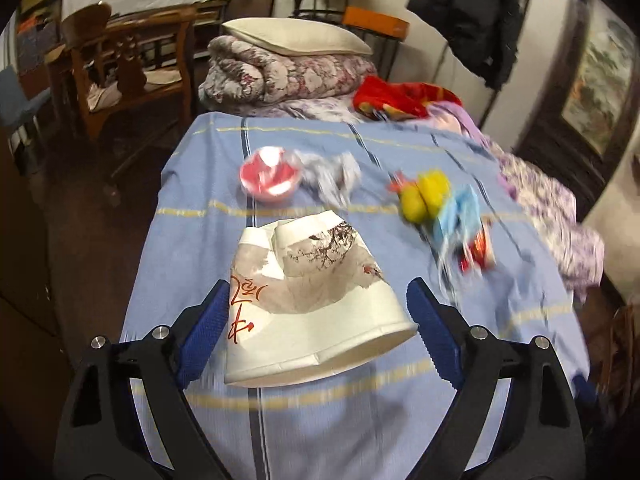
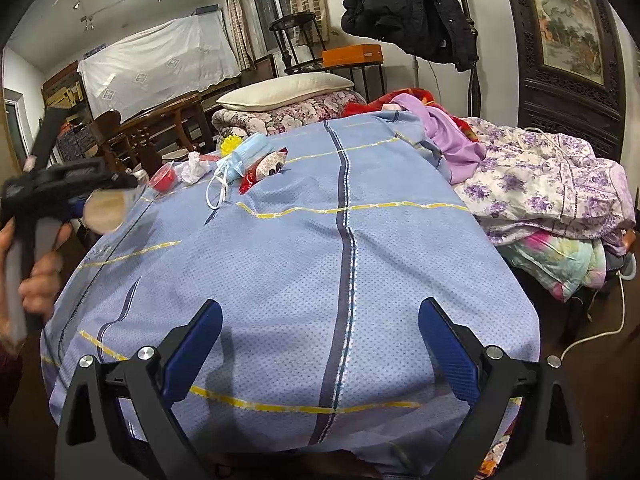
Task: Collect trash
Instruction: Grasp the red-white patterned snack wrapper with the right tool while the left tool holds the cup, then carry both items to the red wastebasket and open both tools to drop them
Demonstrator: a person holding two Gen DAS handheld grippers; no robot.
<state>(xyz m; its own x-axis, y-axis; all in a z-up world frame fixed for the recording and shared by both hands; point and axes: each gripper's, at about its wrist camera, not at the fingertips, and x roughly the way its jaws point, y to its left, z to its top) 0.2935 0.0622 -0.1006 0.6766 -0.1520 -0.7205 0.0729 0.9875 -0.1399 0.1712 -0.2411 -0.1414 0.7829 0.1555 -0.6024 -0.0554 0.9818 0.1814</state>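
A crushed white paper cup (image 1: pixel 308 300) with ink drawings and red writing sits between the blue pads of my left gripper (image 1: pixel 320 312); both pads touch its sides and it looks held above the blue sheet. The right wrist view shows the left gripper (image 2: pixel 80 192) holding the cup (image 2: pixel 106 210) at the bed's left edge. Beyond lie a red plastic cup (image 1: pixel 270 180), crumpled tissue (image 1: pixel 336 176), a yellow spiky ball (image 1: pixel 424 194), a blue face mask (image 1: pixel 460 216) and a red wrapper (image 1: pixel 476 252). My right gripper (image 2: pixel 320 344) is open and empty over the sheet.
The bed (image 2: pixel 320 260) has a blue striped sheet. A folded floral quilt and pillow (image 1: pixel 288 56) lie at its far end, loose purple and floral clothes (image 2: pixel 552 184) along the right side. A wooden chair (image 1: pixel 120 64) stands left of the bed.
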